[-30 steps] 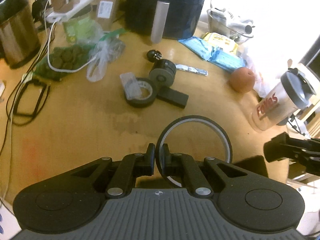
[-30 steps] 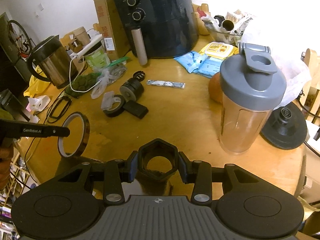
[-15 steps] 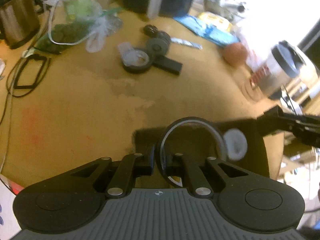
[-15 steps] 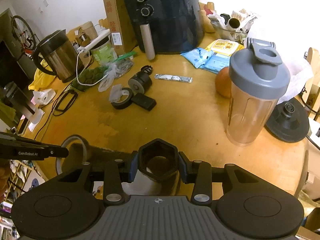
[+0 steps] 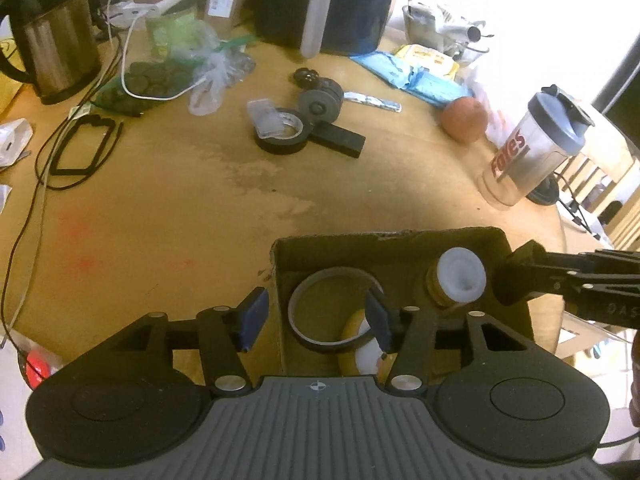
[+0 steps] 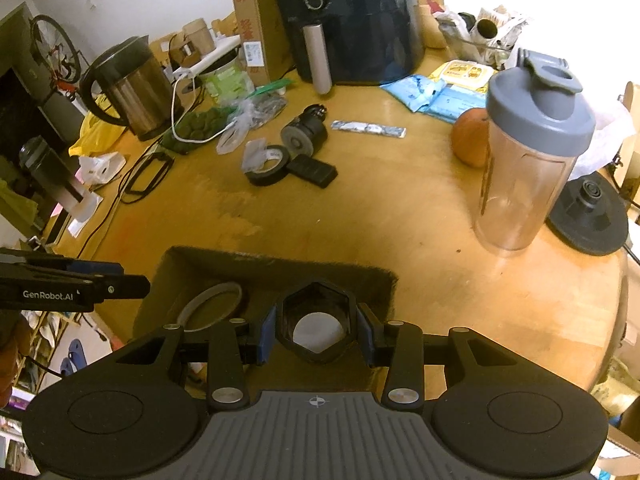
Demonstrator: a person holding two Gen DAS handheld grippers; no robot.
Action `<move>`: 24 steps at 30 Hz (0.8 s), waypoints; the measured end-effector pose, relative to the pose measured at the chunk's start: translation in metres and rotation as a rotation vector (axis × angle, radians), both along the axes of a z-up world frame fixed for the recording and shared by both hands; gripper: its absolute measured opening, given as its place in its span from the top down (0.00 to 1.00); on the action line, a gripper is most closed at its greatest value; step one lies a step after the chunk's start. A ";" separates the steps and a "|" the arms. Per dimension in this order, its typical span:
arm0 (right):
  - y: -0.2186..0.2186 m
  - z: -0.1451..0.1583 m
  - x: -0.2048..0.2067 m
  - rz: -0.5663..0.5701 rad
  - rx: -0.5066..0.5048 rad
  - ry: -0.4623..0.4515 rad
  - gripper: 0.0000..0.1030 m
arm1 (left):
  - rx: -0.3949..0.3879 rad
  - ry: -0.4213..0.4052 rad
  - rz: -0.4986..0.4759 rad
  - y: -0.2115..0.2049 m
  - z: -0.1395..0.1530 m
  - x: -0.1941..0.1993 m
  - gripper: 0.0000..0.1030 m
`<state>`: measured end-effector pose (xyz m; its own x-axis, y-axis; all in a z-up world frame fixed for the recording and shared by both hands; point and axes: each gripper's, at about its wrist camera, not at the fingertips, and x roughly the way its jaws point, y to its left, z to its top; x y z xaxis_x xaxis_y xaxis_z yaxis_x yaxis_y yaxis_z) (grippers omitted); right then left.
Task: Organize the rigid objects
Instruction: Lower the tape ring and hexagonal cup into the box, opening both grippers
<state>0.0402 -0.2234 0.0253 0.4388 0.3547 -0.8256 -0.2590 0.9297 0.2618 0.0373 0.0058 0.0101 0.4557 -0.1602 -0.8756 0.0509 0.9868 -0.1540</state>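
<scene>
left gripper [image 5: 316, 320]: angled down over the cardboard box [image 5: 400, 240], jaws just spread apart, gripping nothing
right gripper [image 6: 316, 332]: clamped on a black hex nut [image 6: 316, 322] above the box
box: one tape ring [image 5: 332, 312], two white-capped spools [image 5: 460, 280]
farther on the table [image 5: 200, 208]: one black tape roll [image 5: 282, 136], one shaker bottle [image 5: 528, 152]

Tape ring [image 5: 334, 310] released into box [image 5: 400, 242]

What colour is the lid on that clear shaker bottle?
Grey-blue. The lid of the shaker bottle shows best in the right wrist view.
</scene>
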 end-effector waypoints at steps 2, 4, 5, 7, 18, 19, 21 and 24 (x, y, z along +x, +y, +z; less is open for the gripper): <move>0.004 -0.001 -0.003 0.010 -0.002 0.008 0.57 | -0.009 -0.005 0.011 0.002 0.001 -0.006 0.49; 0.008 -0.006 -0.005 0.029 -0.014 0.032 0.57 | -0.012 -0.007 0.021 0.003 0.002 -0.011 0.49; 0.009 -0.008 -0.006 0.036 -0.024 0.043 0.57 | -0.015 -0.008 0.024 0.004 0.002 -0.014 0.49; 0.012 -0.015 -0.009 0.042 -0.041 0.067 0.57 | -0.022 -0.008 0.027 0.005 0.001 -0.019 0.49; 0.024 -0.029 -0.015 0.044 -0.131 0.062 0.30 | -0.035 -0.003 0.034 0.015 -0.001 -0.044 0.49; 0.023 -0.027 -0.017 0.043 -0.118 0.048 0.20 | -0.035 -0.003 0.035 0.015 -0.002 -0.045 0.49; 0.024 -0.023 -0.020 0.030 -0.108 0.026 0.07 | -0.036 -0.003 0.037 0.016 -0.002 -0.048 0.49; 0.025 -0.018 -0.022 0.017 -0.096 0.008 0.02 | -0.045 -0.013 0.038 0.018 -0.001 -0.051 0.49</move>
<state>0.0179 -0.1982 0.0074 0.4263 0.2813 -0.8597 -0.2736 0.9460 0.1739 -0.0133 0.0233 0.0094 0.4732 -0.1812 -0.8621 0.0154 0.9802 -0.1976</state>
